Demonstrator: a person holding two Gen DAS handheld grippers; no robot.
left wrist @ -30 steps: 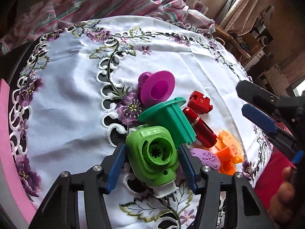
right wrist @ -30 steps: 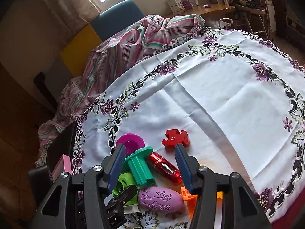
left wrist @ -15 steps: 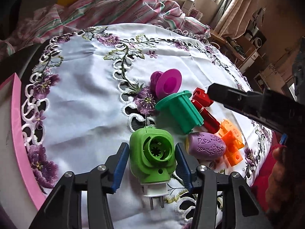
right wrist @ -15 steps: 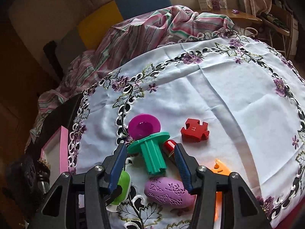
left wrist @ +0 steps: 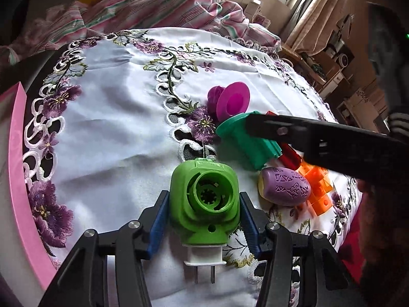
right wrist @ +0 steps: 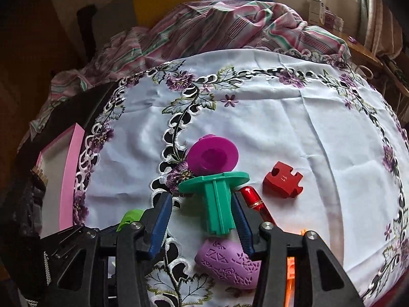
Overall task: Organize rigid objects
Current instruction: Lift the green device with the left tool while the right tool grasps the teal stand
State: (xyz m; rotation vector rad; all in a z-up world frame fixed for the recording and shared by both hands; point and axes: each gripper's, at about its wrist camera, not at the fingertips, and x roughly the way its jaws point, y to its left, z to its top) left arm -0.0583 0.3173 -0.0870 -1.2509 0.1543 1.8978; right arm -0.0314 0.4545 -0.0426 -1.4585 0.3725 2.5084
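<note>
Your left gripper (left wrist: 204, 220) pinches the green plug-in device (left wrist: 204, 202) — both pads against its sides.

Both grippers tilt steeply down at the tablecloth (right wrist: 268, 117). Your right gripper (right wrist: 202, 220) has just been closing around the teal flanged piece (right wrist: 217, 199); the right pad touches its stem, the left stands apart — magenta spool (right wrist: 212, 157) just beyond.

Seven toys on the cloth — one green plug-in unit (left wrist: 204, 202), one teal spool (right wrist: 217, 199), one magenta spool (right wrist: 212, 157), one red tube (right wrist: 251, 197), one red puzzle block (right wrist: 282, 179), one purple egg (left wrist: 285, 186) — one orange block cluster (left wrist: 318, 189).
</note>
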